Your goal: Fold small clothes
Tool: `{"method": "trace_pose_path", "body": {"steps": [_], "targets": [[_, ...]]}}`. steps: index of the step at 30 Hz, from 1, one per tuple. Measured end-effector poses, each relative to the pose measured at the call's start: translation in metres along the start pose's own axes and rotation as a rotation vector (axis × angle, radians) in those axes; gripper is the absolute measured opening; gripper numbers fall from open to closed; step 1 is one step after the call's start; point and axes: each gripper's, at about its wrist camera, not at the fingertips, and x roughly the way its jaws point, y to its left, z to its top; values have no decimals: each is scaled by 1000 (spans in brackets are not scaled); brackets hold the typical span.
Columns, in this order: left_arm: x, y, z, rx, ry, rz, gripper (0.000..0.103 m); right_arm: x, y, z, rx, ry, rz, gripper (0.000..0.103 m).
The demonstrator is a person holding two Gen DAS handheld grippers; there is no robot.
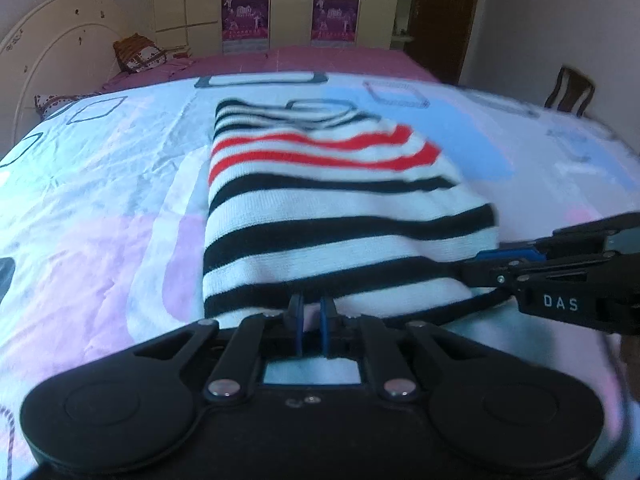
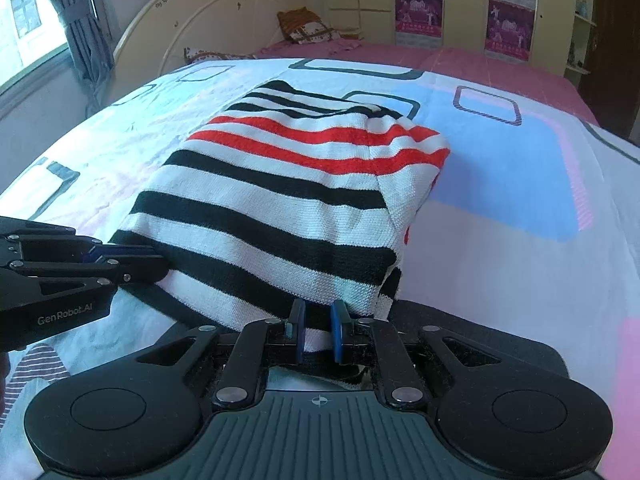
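Nearest in each wrist view was its own black claw. The left claw (image 1: 311, 322) was pinched almost closed on the near hem of a striped knit garment (image 1: 320, 208), the blue pads clamping the fabric. The right claw (image 2: 318, 330) gripped the same hem further right, its jaws narrow with cloth between them. Each claw also appeared side-on in the other's view, at the garment's near corners. The garment, white with black and red stripes, lay folded on a bedsheet (image 2: 500, 184) patterned in pale blue, pink and white. Beyond it were a pink cover (image 2: 460, 60), pillows (image 2: 308, 30), a cream headboard (image 2: 208, 20) and wardrobe doors (image 1: 288, 0)
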Motion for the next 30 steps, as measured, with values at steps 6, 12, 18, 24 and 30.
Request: {"method": "trace_pose_path", "body": {"steps": [6,12,18,24,30], "targets": [[-60,-17,-16,-3,-70,-23,13,-62,-2,-15,89,-72,59,12],[-101,-41,-28,-28,-122,-15,25,-116,0,-37,124,-98,28,12],[-139,-63,-39,-53,-211,77,103,-168,2,-61,145,-190,-125,97],[-181,-81,-50,-60,-259,87,103,-216,4,-83,202,-228,-188,101],[-208,-97,-64,-50,-273,131,103,-247,22,-99,156,-200,-176,103]]}}
